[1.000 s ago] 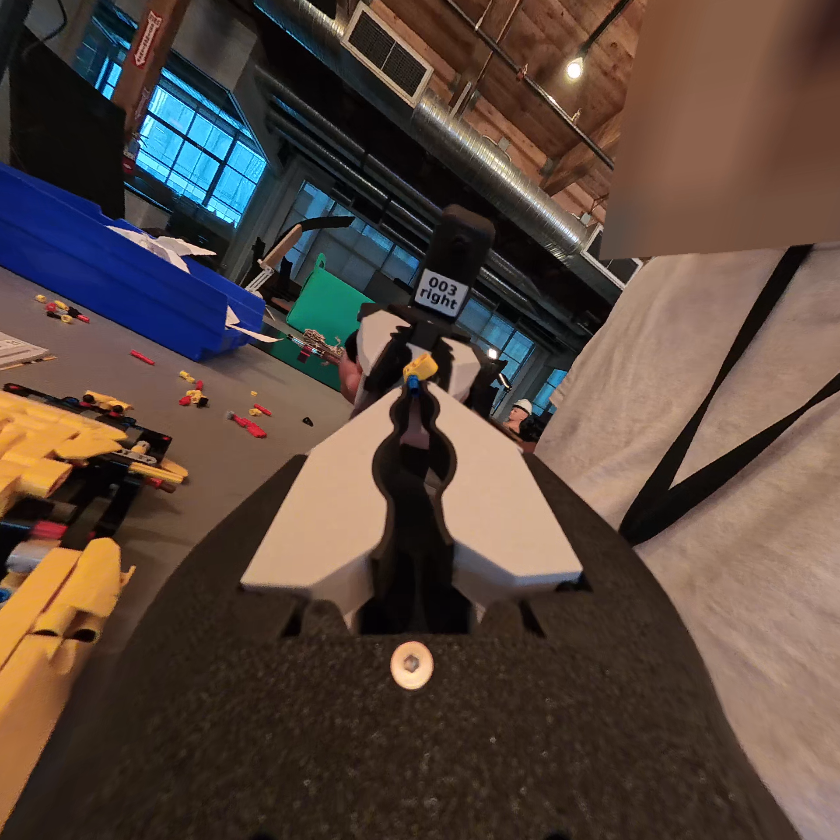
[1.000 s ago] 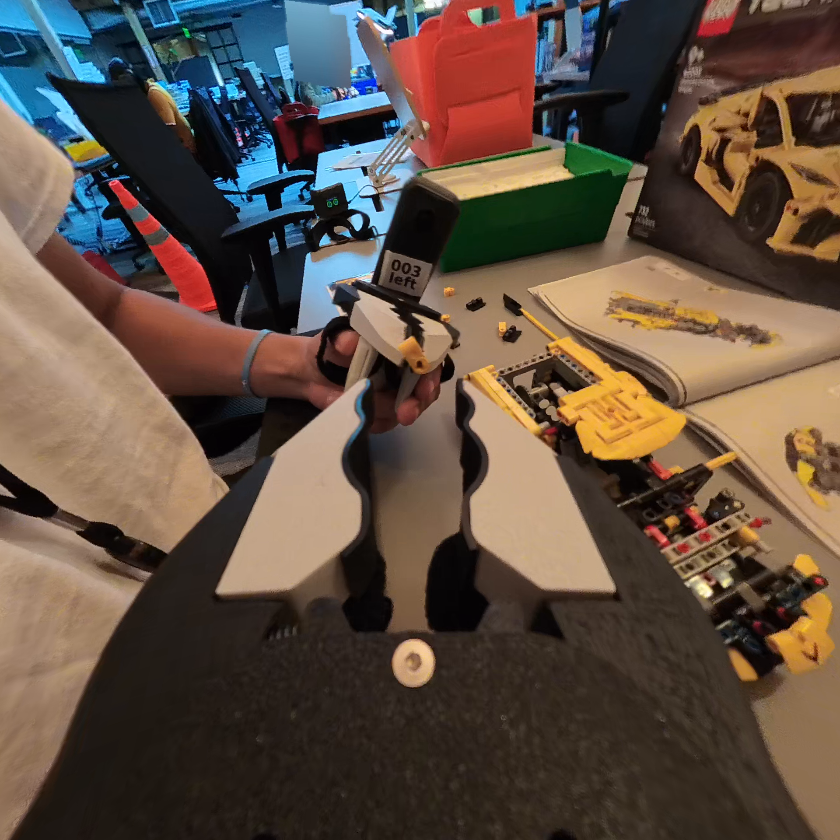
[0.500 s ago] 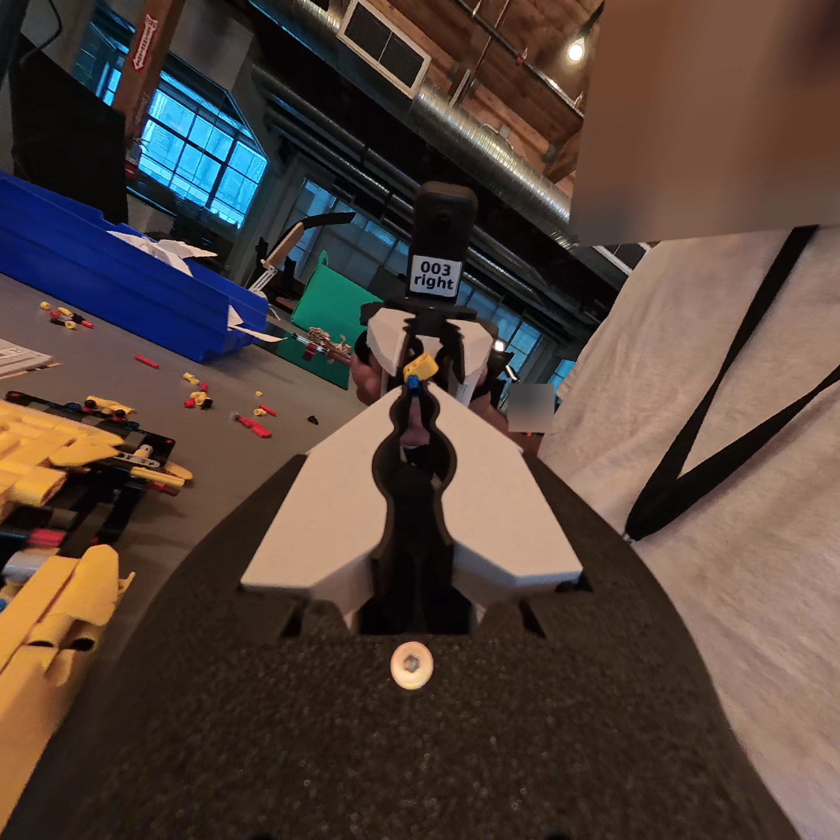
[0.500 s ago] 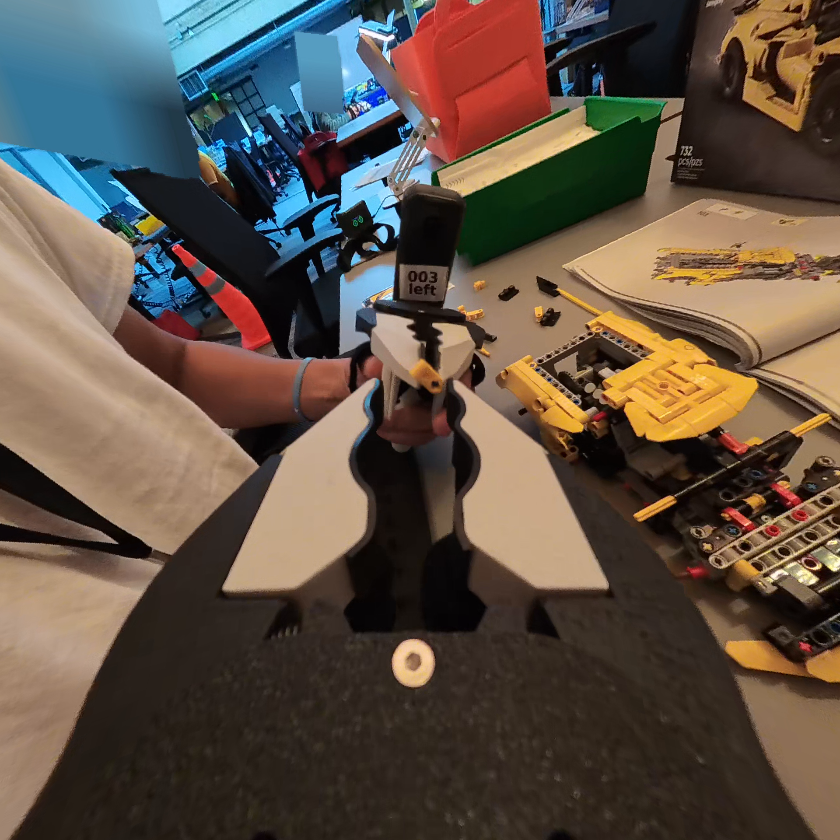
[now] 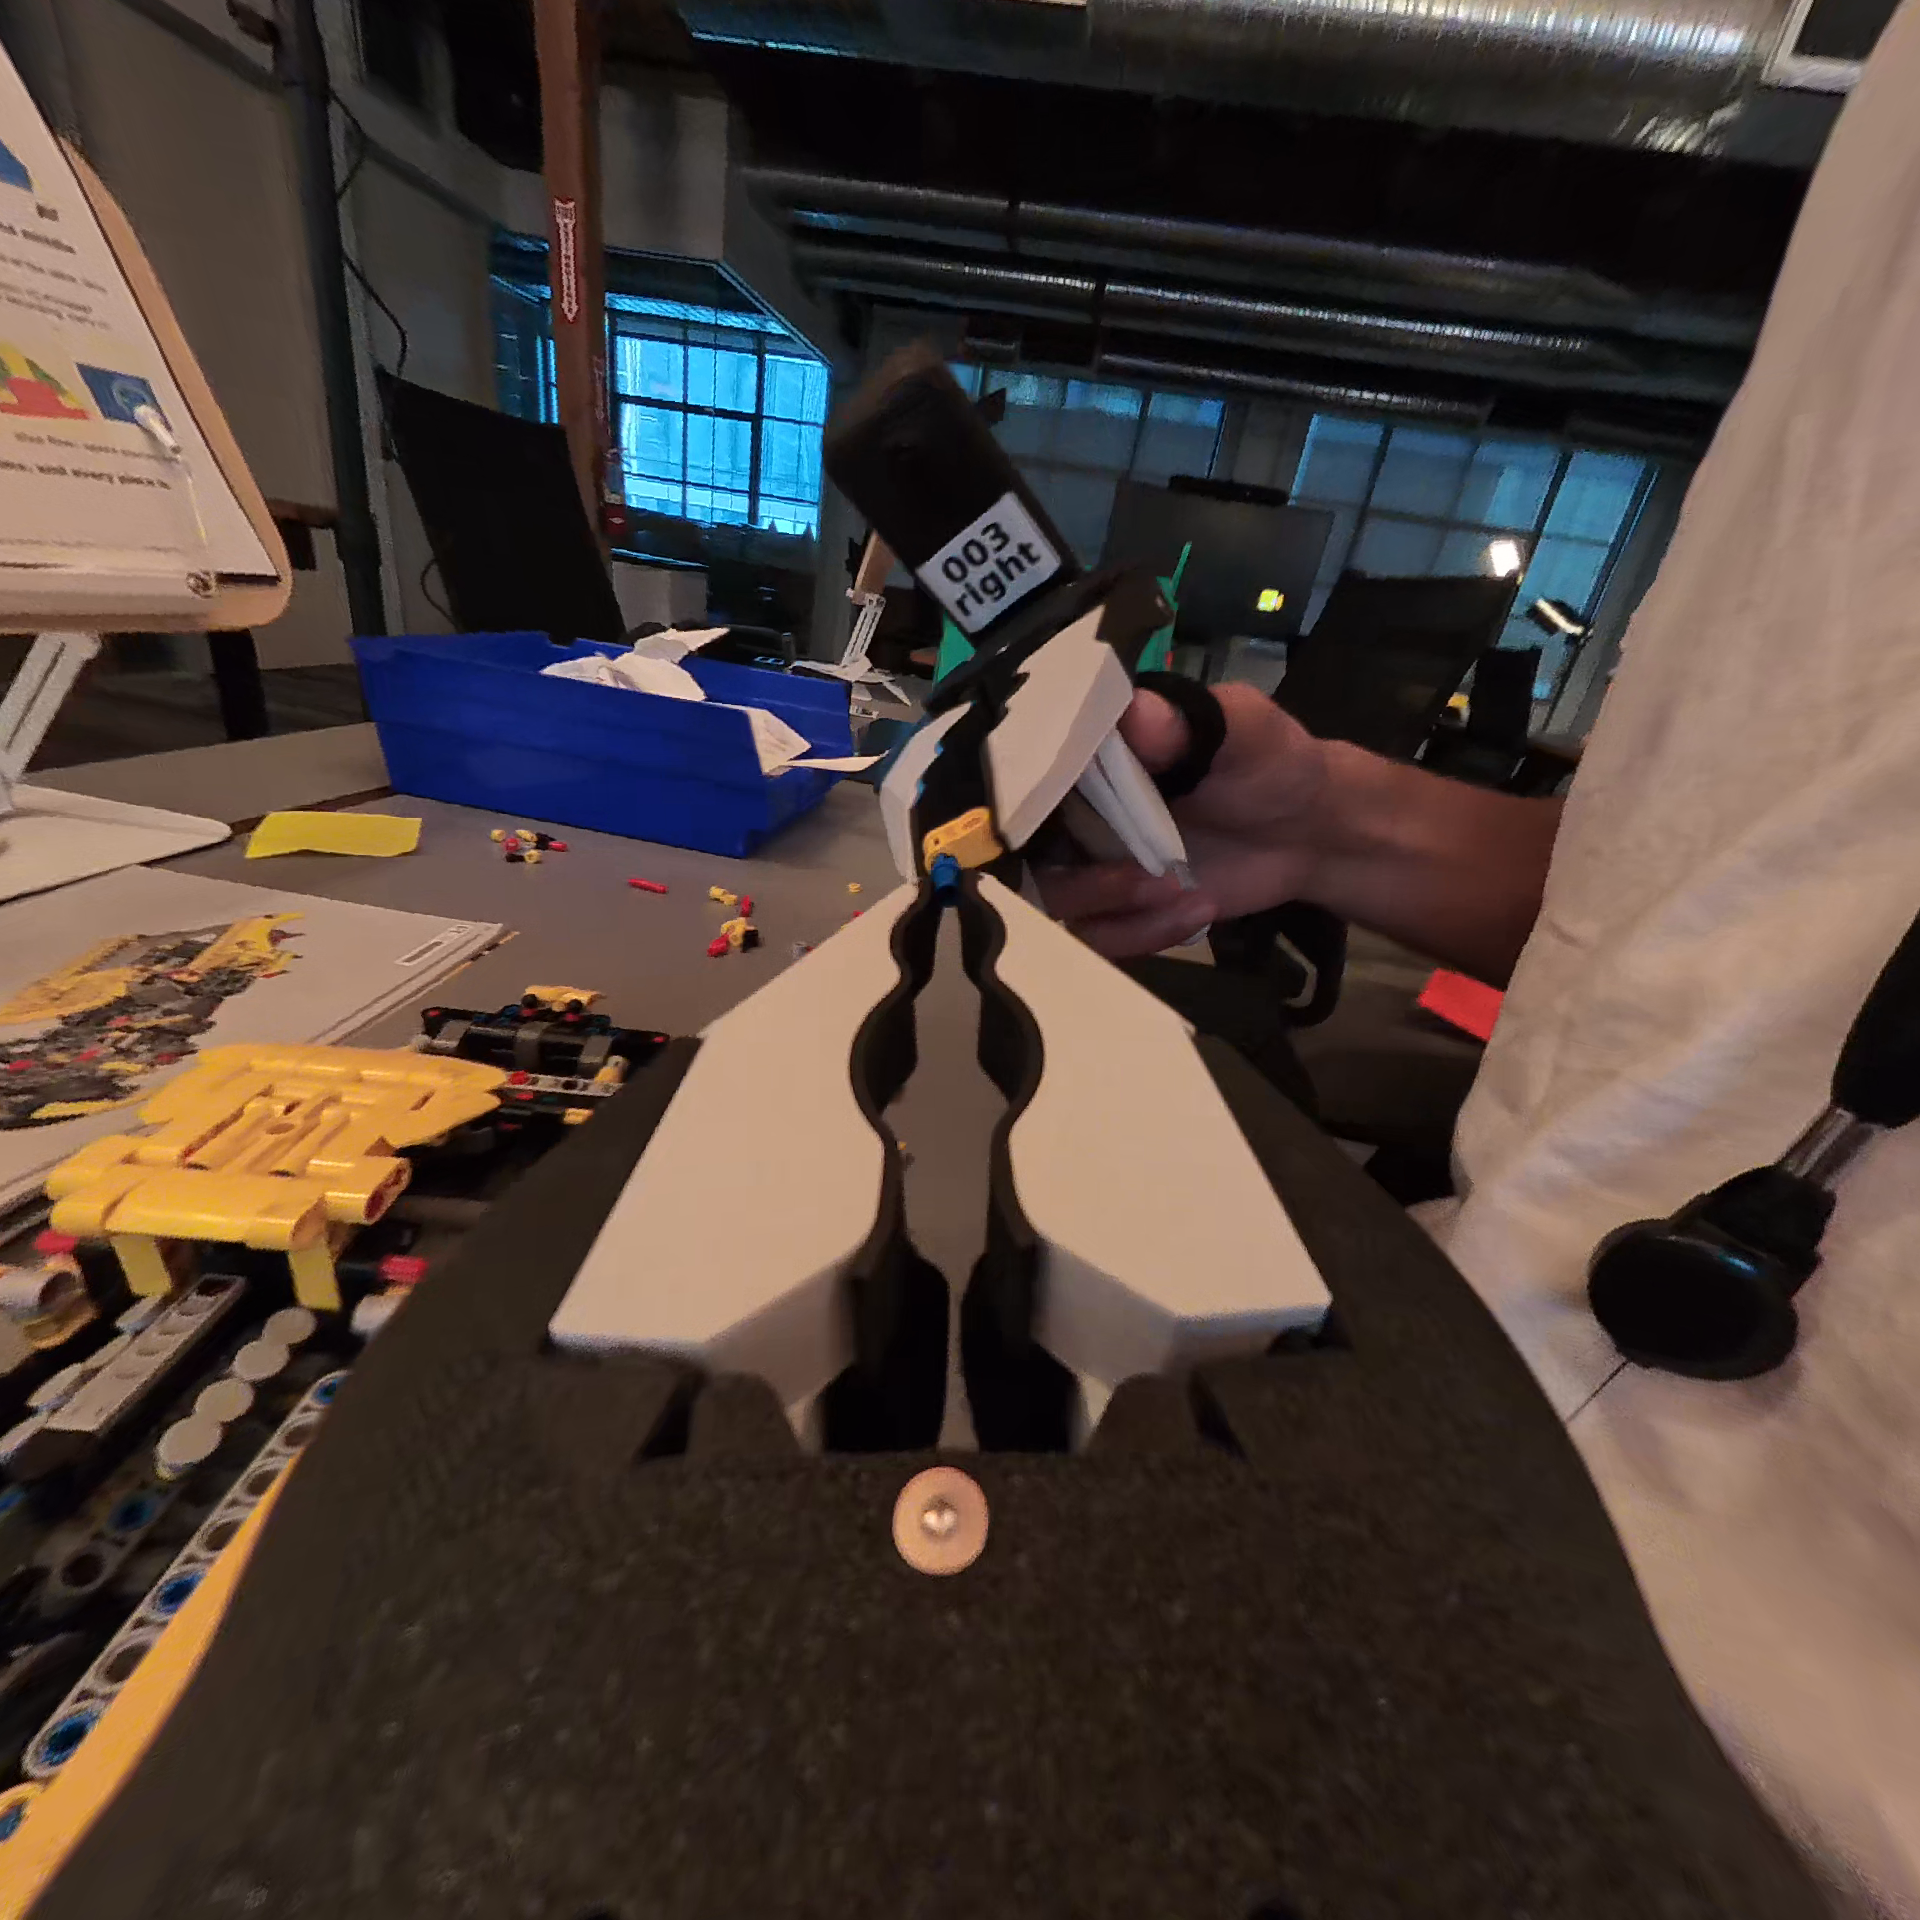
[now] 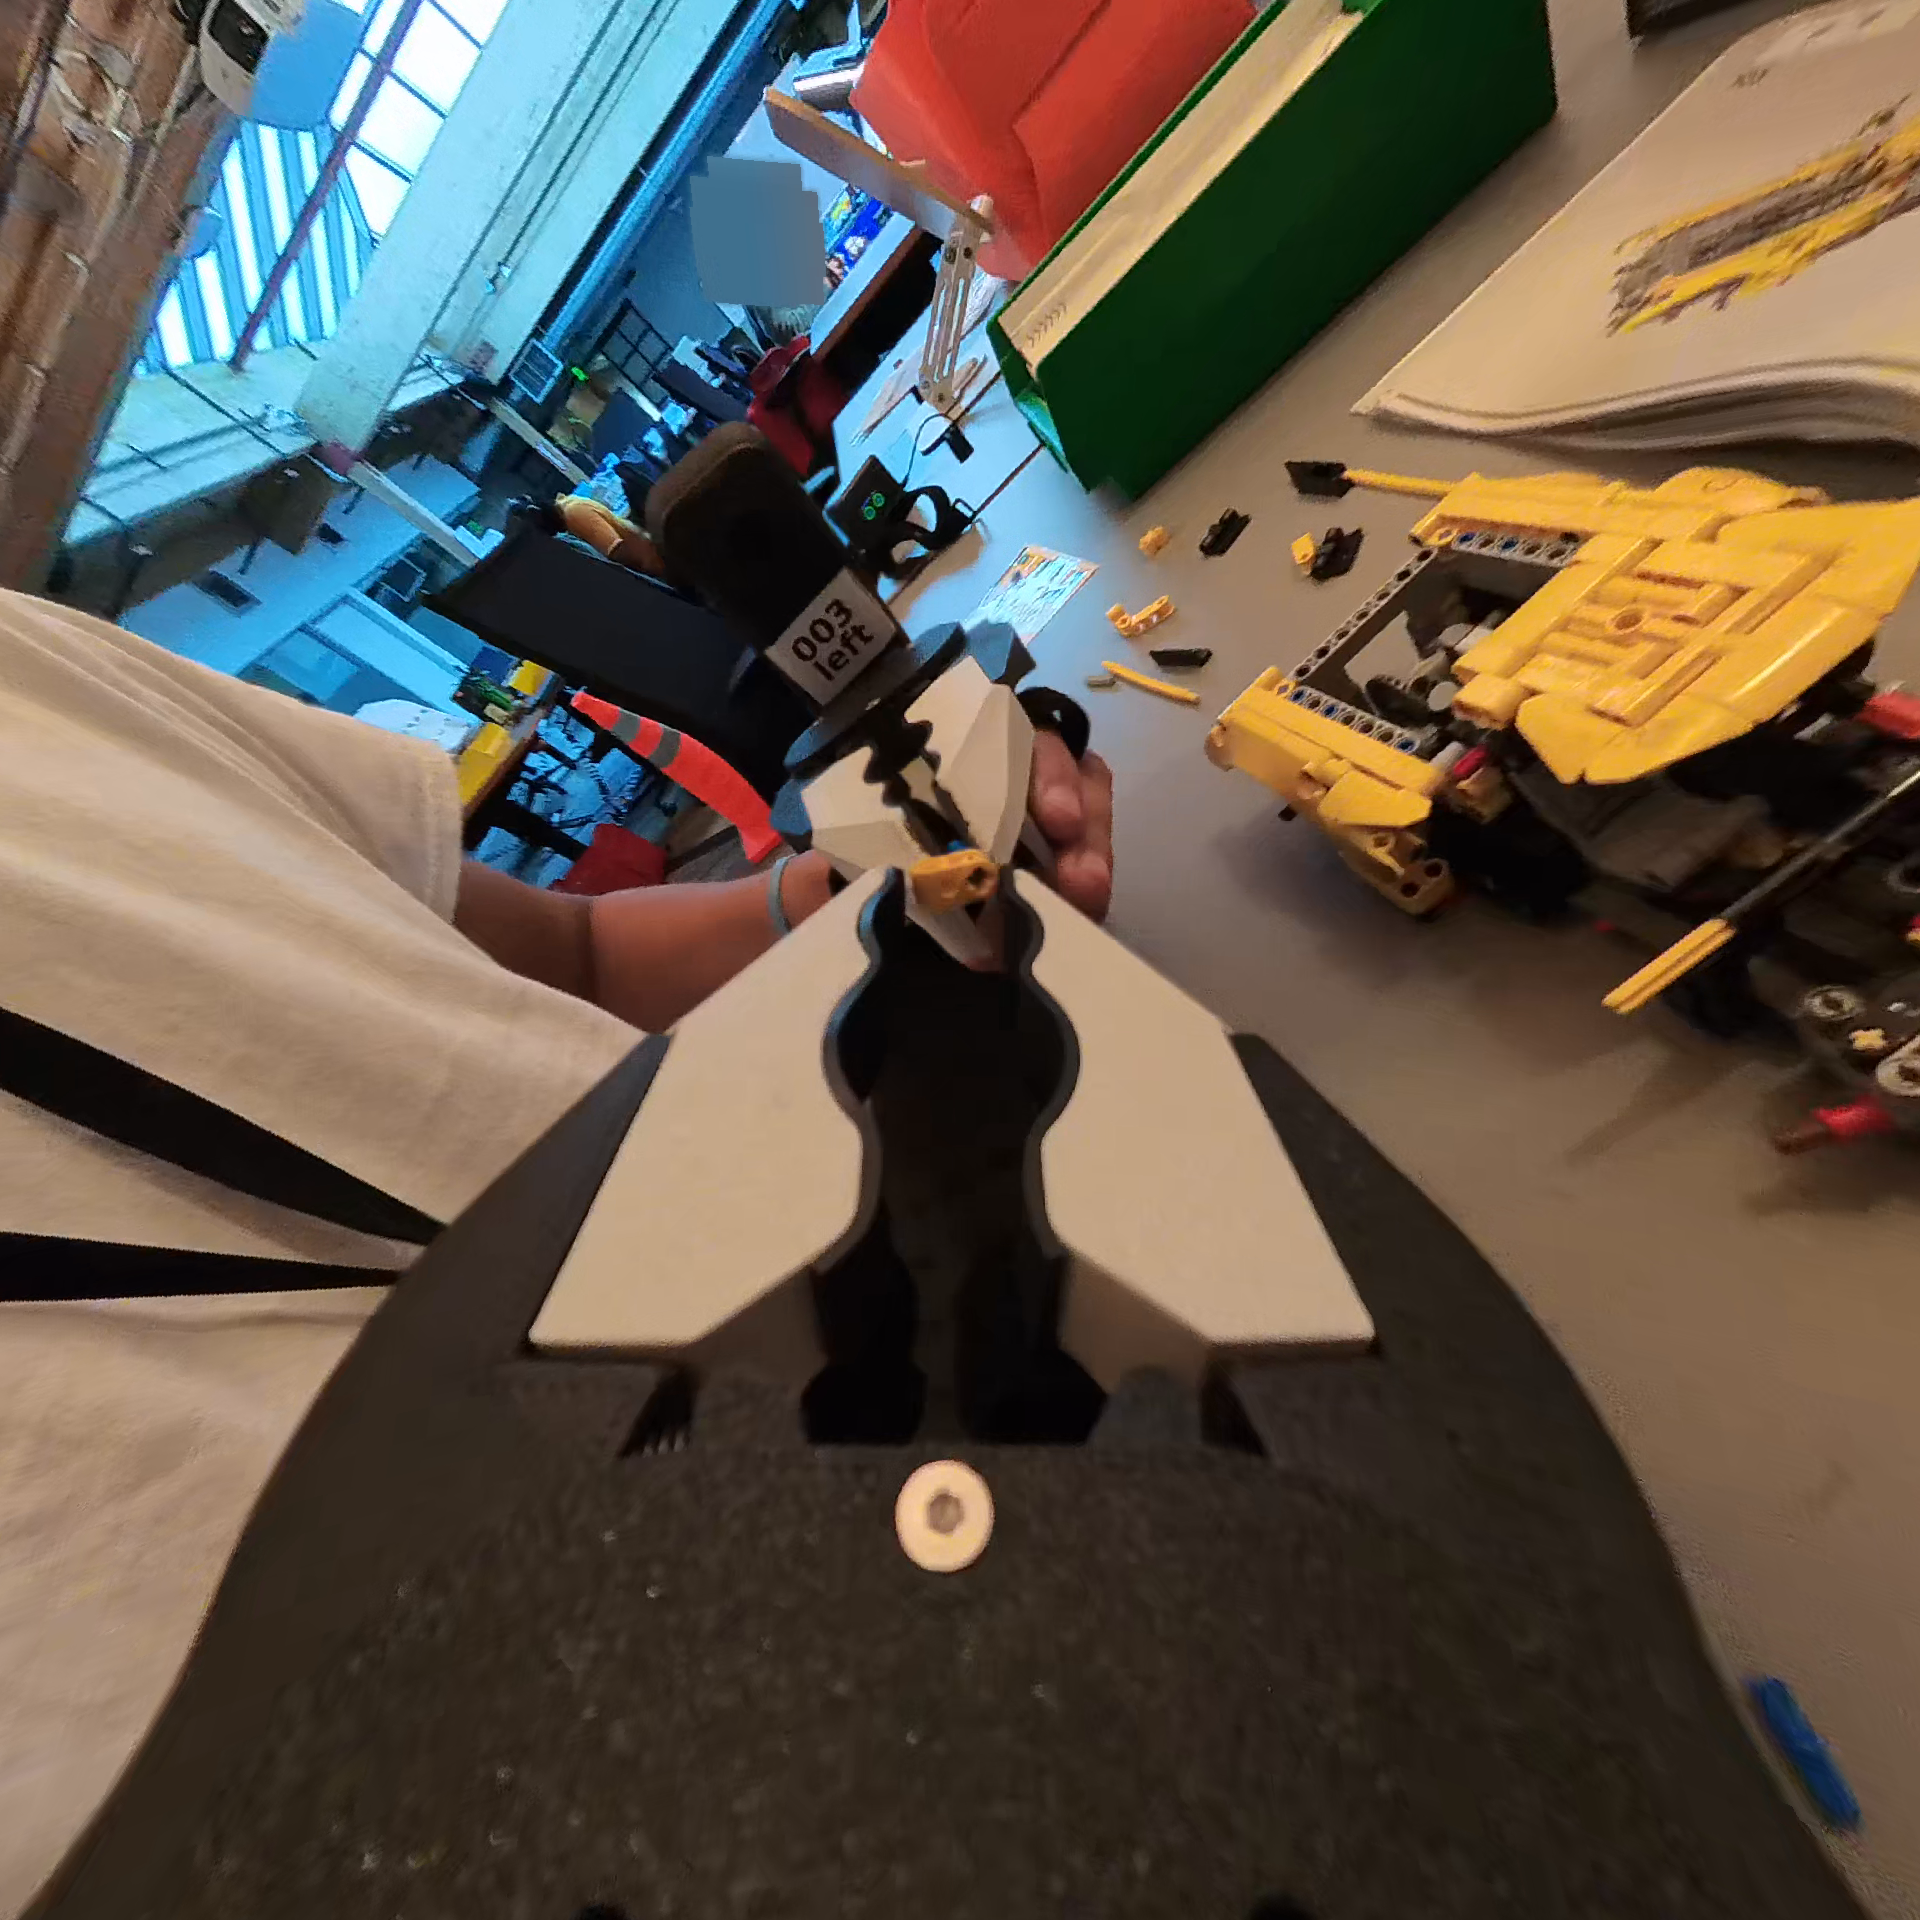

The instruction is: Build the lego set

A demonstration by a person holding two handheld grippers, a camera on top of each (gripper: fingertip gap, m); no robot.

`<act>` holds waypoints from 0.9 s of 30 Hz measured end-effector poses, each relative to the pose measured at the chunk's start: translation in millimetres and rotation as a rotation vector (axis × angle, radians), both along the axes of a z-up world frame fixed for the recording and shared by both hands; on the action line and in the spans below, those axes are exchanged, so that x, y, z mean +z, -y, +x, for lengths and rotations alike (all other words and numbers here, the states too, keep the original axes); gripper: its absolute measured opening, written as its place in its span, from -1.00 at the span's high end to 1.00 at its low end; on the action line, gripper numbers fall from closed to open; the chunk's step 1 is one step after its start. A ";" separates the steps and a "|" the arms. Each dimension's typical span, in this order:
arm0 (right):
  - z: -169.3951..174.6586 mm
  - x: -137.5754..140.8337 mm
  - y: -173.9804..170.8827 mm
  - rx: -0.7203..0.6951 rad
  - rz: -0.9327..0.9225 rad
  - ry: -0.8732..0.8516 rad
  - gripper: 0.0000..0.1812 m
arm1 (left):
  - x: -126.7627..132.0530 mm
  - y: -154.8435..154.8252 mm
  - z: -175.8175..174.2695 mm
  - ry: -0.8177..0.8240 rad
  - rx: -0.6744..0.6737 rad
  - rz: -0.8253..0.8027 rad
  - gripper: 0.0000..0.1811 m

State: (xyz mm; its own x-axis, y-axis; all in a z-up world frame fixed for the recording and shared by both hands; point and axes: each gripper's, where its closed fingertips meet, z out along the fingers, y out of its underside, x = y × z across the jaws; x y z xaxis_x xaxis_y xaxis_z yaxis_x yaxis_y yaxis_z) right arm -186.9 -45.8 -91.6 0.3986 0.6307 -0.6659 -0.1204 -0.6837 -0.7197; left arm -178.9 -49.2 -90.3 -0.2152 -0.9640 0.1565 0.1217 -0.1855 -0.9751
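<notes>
Left tongs: the left tongs (image 5: 940, 902) are squeezed almost shut. Their tips pinch a tiny blue pin (image 5: 943, 871).
Blue pin: it seems to be stuck into a small yellow piece (image 5: 961, 836). Both are up in the air, over the edge of the counter (image 6: 1351, 1143), in front of the person.
Right tongs: the right tongs (image 6: 951, 899) are open just a little, with one tip on each side of the yellow piece. I cannot tell if they press on it yet.
How the piece feels: I think it is very light, hard and smooth. It could pop out or spin. Best to hold it by its flat sides and push straight.
Yellow car: the half-built yellow car (image 6: 1558, 675) sits on the counter, well apart from the tongs.
Loose bits: small red, yellow and black bits (image 5: 727, 925) lie on the counter.
Farther off: an open booklet (image 5: 208, 977), a blue bin (image 5: 582, 727) and a green bin (image 6: 1247, 260).
</notes>
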 end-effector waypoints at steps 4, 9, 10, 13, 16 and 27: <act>-1.6 -0.9 5.2 0.042 -0.076 -0.065 0.84 | -0.1 5.2 -0.8 0.000 -0.006 0.035 0.96; -3.8 -4.2 18.8 0.157 0.228 0.200 0.84 | 0.8 18.4 -4.8 -0.014 -0.155 -0.087 0.96; -4.7 -3.5 22.0 0.189 0.294 0.255 0.84 | 2.3 21.3 -6.0 -0.011 -0.192 -0.116 0.96; -7.6 1.1 25.9 0.252 0.473 0.390 0.84 | 7.6 25.7 -9.3 -0.003 -0.307 -0.253 0.96; -8.0 2.6 18.8 0.226 0.582 0.505 0.84 | 9.3 20.3 -10.1 0.014 -0.290 -0.268 0.96; 8.3 1.3 15.4 0.112 -0.260 -0.322 0.77 | -8.0 13.1 3.3 -0.044 0.117 0.341 0.96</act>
State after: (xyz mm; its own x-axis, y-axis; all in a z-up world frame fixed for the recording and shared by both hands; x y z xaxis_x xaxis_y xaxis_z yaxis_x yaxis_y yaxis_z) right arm -178.6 -61.2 -90.3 0.0828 0.4532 -0.8876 -0.2254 -0.8590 -0.4596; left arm -175.5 -62.3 -98.4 -0.1001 -0.9801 -0.1713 0.0798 0.1637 -0.9833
